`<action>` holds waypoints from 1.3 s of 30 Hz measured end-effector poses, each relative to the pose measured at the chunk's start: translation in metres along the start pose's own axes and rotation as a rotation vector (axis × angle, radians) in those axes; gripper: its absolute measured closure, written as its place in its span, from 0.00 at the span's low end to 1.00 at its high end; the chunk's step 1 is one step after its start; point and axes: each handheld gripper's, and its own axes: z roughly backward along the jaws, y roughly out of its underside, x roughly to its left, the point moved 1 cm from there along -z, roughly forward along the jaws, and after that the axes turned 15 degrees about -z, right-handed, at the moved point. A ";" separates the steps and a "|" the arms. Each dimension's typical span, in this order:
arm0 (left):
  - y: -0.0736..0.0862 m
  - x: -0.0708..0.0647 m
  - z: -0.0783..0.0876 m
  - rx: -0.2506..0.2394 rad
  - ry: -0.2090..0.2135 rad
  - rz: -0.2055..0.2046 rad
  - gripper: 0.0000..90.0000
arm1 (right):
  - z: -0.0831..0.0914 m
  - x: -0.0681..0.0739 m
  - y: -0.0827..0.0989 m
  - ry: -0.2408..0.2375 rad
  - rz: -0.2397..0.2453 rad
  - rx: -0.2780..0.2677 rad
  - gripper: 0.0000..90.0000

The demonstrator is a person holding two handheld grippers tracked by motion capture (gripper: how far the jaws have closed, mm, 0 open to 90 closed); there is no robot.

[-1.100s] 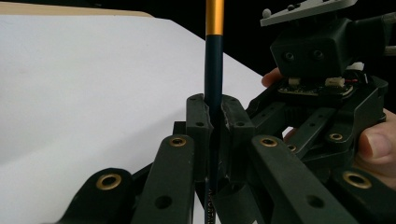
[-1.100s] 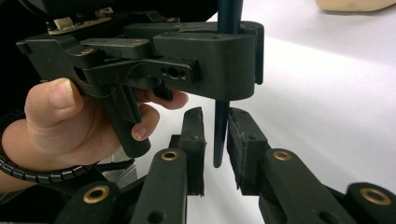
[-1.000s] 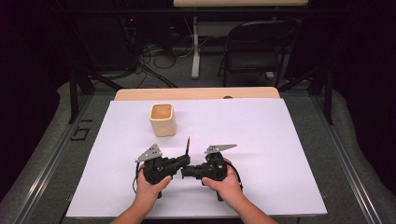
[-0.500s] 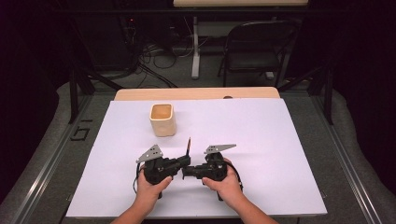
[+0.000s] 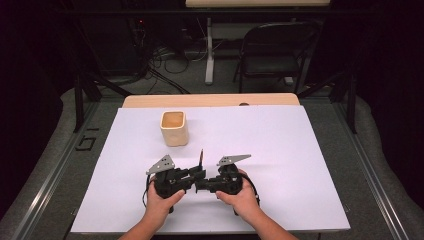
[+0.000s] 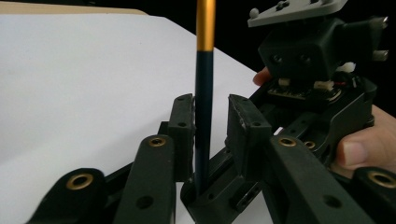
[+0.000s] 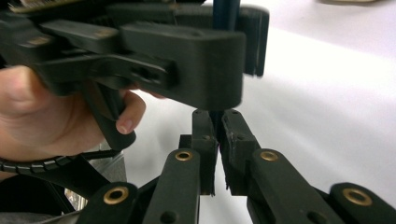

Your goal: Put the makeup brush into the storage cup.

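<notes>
Near the worktop's (image 5: 300, 150) front edge, the right gripper's (image 7: 215, 122) fingers clamp an upright pencil (image 6: 204, 93), while the left gripper's (image 6: 210, 116) fingers, just opening, stand loose around it.

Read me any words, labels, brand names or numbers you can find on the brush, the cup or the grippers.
None can be read: the brush has a plain dark handle with a gold band, the cup is plain tan, and the left gripper and right gripper bear only screws and bare black parts.
</notes>
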 end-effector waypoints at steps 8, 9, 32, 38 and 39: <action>-0.002 0.003 0.004 -0.001 -0.016 0.015 0.65 | 0.003 0.000 -0.001 0.070 0.048 0.012 0.95; -0.003 0.003 0.005 -0.002 -0.020 0.014 0.64 | 0.003 0.001 -0.001 0.077 0.056 0.006 0.95; -0.010 0.003 0.014 0.030 -0.041 -0.027 0.58 | 0.016 0.012 -0.005 0.376 0.324 0.047 0.95; -0.011 0.003 0.016 0.024 -0.045 -0.031 0.62 | 0.011 0.017 -0.002 0.417 0.378 0.069 0.95; -0.012 0.002 0.017 0.021 -0.048 -0.032 0.62 | 0.010 0.018 -0.002 0.418 0.384 0.072 0.95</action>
